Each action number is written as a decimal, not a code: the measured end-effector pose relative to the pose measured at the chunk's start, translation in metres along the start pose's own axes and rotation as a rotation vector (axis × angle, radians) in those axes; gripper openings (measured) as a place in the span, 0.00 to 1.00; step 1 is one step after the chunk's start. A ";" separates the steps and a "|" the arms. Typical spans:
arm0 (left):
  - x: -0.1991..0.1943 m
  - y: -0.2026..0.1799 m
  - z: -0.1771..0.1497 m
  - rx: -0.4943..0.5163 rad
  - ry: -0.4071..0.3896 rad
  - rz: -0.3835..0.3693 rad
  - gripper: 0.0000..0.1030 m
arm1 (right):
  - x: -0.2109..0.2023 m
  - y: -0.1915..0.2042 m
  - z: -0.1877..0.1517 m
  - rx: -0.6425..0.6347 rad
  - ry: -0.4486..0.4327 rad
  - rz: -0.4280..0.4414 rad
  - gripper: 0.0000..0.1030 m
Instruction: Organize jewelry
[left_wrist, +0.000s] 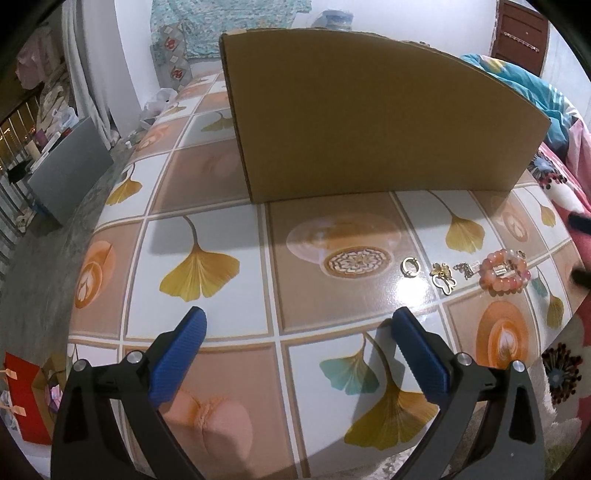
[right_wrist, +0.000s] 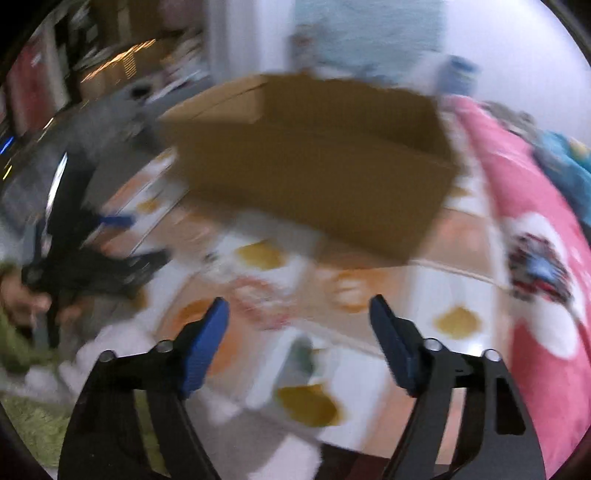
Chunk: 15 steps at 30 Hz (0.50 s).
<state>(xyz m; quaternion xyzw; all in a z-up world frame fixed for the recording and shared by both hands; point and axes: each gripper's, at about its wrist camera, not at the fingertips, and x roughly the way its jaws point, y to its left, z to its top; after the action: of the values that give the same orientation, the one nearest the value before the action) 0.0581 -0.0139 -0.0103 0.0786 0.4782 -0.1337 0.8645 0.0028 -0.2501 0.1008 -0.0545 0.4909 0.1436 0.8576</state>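
Note:
In the left wrist view, a row of jewelry lies on the patterned table at the right: a gold ring (left_wrist: 410, 266), a gold butterfly brooch (left_wrist: 443, 277), a small chain piece (left_wrist: 468, 268) and a pink bead bracelet (left_wrist: 504, 271). A brown cardboard box (left_wrist: 369, 122) stands behind them. My left gripper (left_wrist: 299, 325) is open and empty, near the table's front, left of the jewelry. The right wrist view is blurred by motion. My right gripper (right_wrist: 299, 314) is open and empty above the table, with a pink smear of the bracelet (right_wrist: 258, 299) just ahead and the box (right_wrist: 314, 162) beyond.
The table (left_wrist: 207, 192) has a glossy cloth with ginkgo leaves and coffee cups. A pink and blue blanket (left_wrist: 569, 155) lies along its right side. A grey panel (left_wrist: 70, 166) and a red bag (left_wrist: 26, 398) sit on the floor at left. The left gripper (right_wrist: 92, 254) shows blurred in the right wrist view.

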 end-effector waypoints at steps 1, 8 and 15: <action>0.000 0.000 0.000 0.002 0.001 -0.001 0.96 | 0.006 0.011 0.000 -0.049 0.017 0.007 0.50; 0.001 0.000 0.003 0.008 0.008 -0.005 0.96 | 0.039 0.039 0.008 -0.204 0.101 0.032 0.21; 0.001 0.000 0.002 0.009 0.013 -0.005 0.96 | 0.054 0.048 0.012 -0.289 0.155 0.045 0.16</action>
<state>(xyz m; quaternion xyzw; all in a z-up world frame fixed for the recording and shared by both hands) 0.0606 -0.0144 -0.0101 0.0821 0.4835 -0.1374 0.8606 0.0241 -0.1908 0.0635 -0.1771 0.5309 0.2271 0.7970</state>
